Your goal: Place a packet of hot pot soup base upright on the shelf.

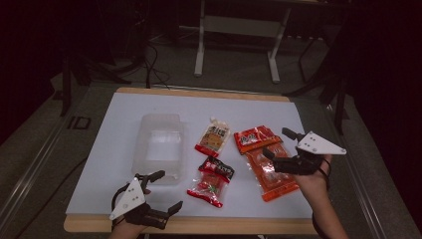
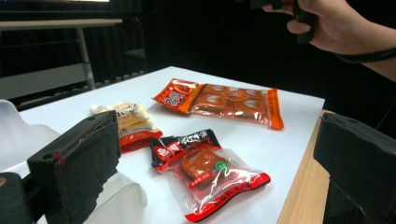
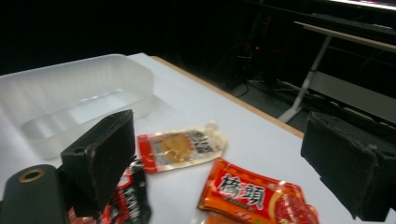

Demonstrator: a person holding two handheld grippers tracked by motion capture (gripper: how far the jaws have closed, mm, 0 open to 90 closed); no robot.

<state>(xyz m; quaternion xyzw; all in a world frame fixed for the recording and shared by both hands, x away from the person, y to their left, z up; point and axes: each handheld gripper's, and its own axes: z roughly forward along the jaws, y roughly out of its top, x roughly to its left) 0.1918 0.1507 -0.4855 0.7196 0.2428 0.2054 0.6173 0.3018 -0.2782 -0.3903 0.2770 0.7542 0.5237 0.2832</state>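
The long orange clear-windowed snack packet (image 1: 266, 162) lay flat at the bench's (image 1: 119, 144) right side, under the right gripper (image 1: 278, 144), whose fingers stood wide apart above it, seemingly ready to pick it up. Beside it lay a red-and-black packet (image 1: 211, 180) and a beige pouch (image 1: 213, 138). Farther left sat a clear plastic tub (image 1: 158, 147), probably their destination. The left gripper (image 1: 161, 191), fingers open, waited empty at the near edge.
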